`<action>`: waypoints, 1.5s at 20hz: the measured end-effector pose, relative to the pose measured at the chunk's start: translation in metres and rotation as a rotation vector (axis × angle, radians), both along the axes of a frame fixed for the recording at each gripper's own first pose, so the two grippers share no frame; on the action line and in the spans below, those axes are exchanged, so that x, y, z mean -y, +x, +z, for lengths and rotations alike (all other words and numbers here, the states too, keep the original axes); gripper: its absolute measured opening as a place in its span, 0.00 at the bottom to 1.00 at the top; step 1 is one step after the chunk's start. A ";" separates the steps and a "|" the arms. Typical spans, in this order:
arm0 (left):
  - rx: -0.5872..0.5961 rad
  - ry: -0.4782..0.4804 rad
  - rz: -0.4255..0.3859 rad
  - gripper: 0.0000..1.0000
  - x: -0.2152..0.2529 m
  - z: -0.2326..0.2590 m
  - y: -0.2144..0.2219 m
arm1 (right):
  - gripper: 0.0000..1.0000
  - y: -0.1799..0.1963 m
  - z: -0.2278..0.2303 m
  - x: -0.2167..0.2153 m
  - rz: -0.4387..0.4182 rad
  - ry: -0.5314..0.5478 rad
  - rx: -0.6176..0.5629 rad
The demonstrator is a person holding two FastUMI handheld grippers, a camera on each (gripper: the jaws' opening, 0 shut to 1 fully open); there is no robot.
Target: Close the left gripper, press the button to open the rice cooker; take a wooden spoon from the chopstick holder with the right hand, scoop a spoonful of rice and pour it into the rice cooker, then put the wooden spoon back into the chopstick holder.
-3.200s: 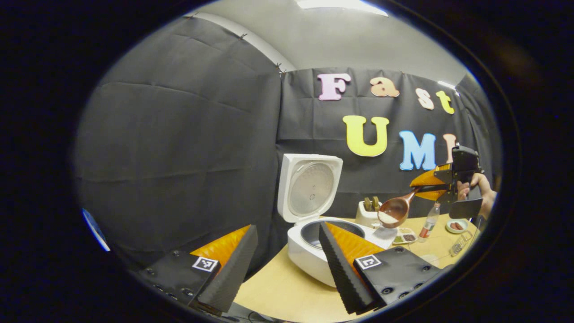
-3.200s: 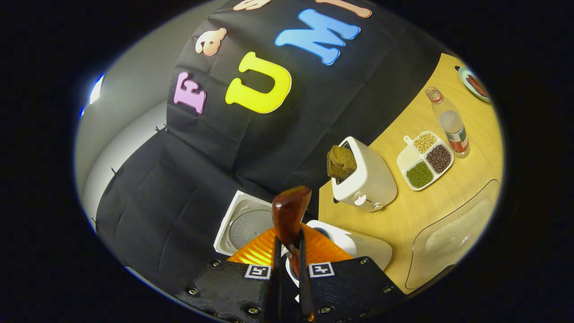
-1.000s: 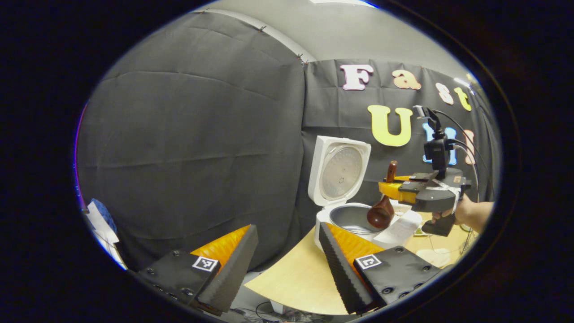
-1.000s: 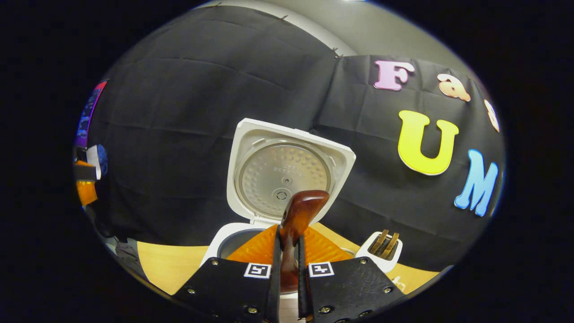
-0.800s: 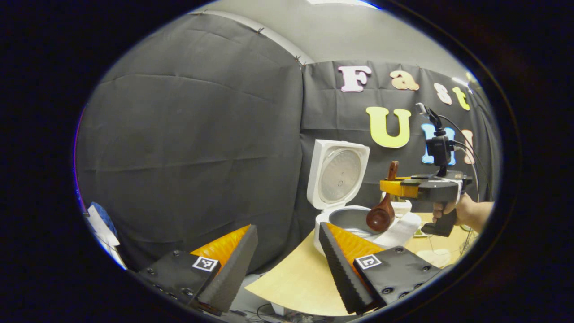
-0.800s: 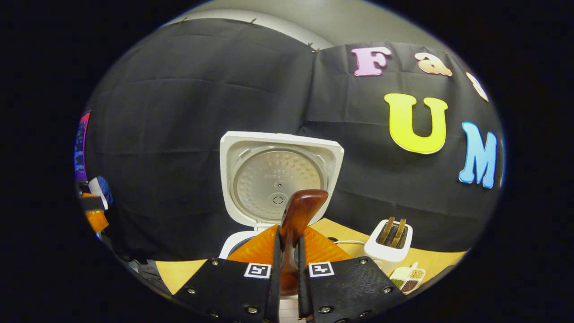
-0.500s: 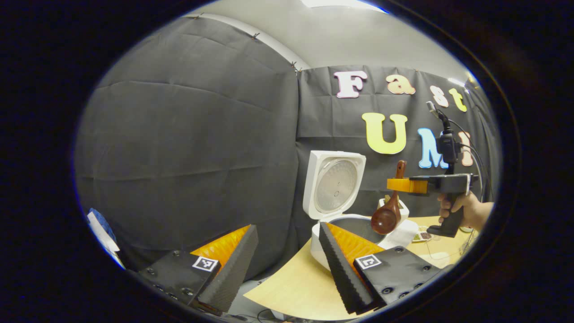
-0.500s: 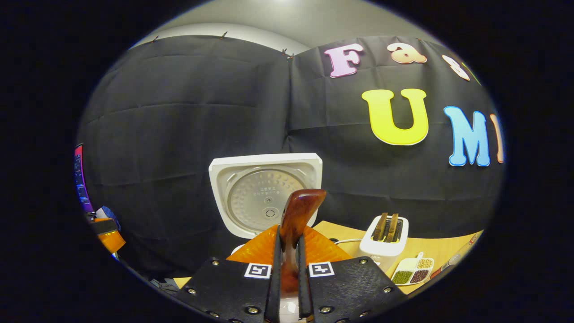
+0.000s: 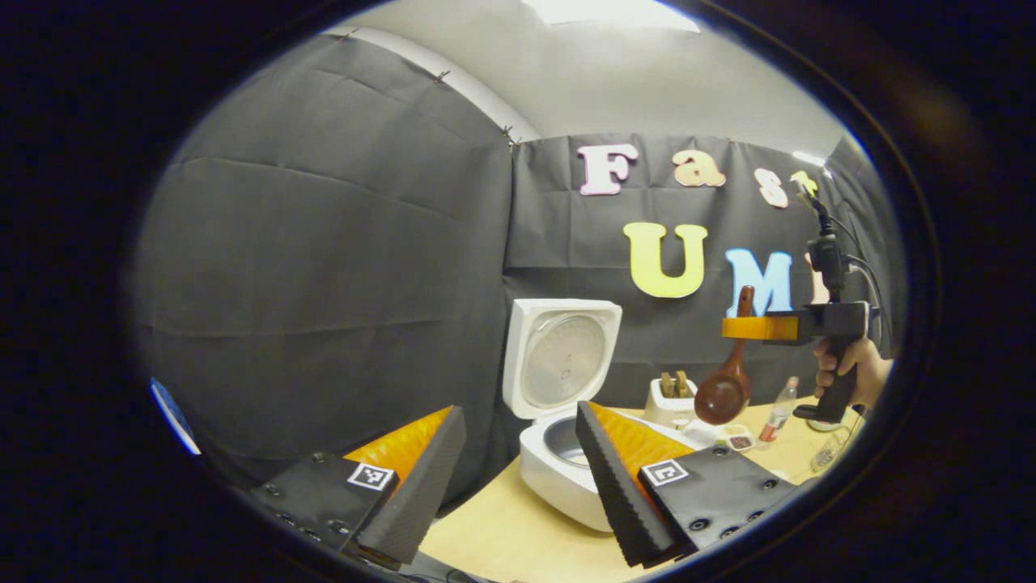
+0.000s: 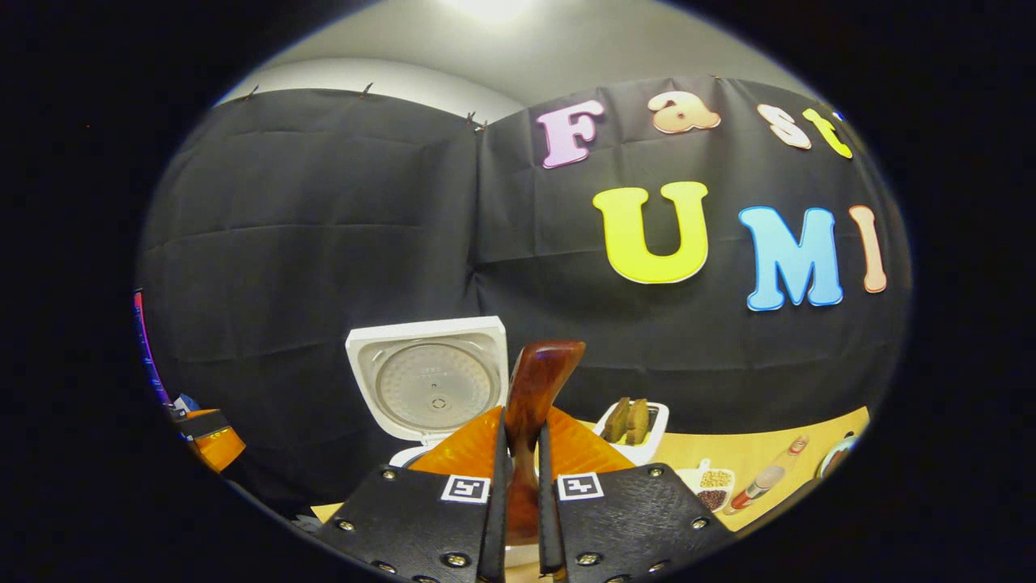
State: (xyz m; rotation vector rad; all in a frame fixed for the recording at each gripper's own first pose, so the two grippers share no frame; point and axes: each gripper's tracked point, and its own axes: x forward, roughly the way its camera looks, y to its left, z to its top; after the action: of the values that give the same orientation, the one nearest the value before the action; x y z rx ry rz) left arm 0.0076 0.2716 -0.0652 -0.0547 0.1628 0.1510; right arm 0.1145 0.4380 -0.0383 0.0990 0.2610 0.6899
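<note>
Your right gripper fingers stay clenched on the wooden spoon, which has lifted away from the open rice cooker and now hangs beside the chopstick holder. Your left gripper fingers remain spread, empty, above the near tabletop.

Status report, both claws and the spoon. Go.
Left claw open, empty. Right claw shut on wooden spoon, bowl hanging down, above the table near the chopstick holder. Rice cooker lid up. Nothing in the way.
</note>
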 end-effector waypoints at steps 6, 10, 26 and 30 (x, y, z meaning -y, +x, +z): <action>0.016 -0.006 -0.094 0.95 0.052 0.012 0.012 | 0.16 0.005 0.001 0.095 -0.144 -0.007 -0.015; 0.029 -0.018 -0.145 0.95 0.087 0.019 0.024 | 0.16 0.007 -0.006 0.169 -0.257 -0.007 -0.045; 0.033 -0.011 -0.293 0.96 0.199 0.032 0.039 | 0.16 -0.020 -0.101 0.383 -0.621 -0.078 -0.214; 0.030 -0.003 -0.285 0.96 0.200 0.033 0.040 | 0.17 -0.034 -0.127 0.405 -0.663 -0.070 -0.280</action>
State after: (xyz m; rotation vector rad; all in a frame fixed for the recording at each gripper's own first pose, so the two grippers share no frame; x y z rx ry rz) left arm 0.0476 0.0717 -0.0322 -0.0365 0.1392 -0.1347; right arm 0.0809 0.0328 -0.1650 0.2044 0.4910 0.0044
